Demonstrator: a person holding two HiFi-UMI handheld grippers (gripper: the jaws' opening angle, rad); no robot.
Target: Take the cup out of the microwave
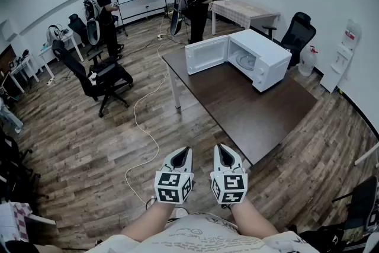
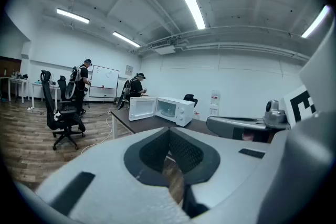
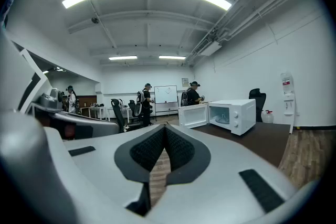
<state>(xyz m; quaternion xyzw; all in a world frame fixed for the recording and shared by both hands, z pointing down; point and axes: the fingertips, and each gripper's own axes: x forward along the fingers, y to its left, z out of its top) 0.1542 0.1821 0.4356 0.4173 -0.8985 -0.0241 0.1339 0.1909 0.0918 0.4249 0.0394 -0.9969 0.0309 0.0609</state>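
At the bottom centre of the head view, the left tongs [image 1: 187, 152] and the right tongs [image 1: 221, 150] are held side by side close to the body, over the floor [image 1: 89, 145]. In each gripper view the jaws are seen closed tip to tip, with nothing between them.

The microwave [image 1: 265, 59] stands at the upper right, on the far end of the desk [image 1: 249, 109], well apart from both tongs. Its door [image 1: 206, 54] is swung wide to the left. The cup cannot be made out for certain. Only a pale round shape is seen in the cavity [image 1: 243, 60], so the cup is judged to be inside.

The step in hand is judged to be the approach. It is best done by walking round the near desk corner, so that the cavity is faced squarely. The cable [image 1: 141, 121] on the floor is to be stepped over. One pair of tongs should be opened before the cavity is entered, and the cup should be located first. The tongs are then to be closed on the cup's wall, clear of the door and the cavity roof.
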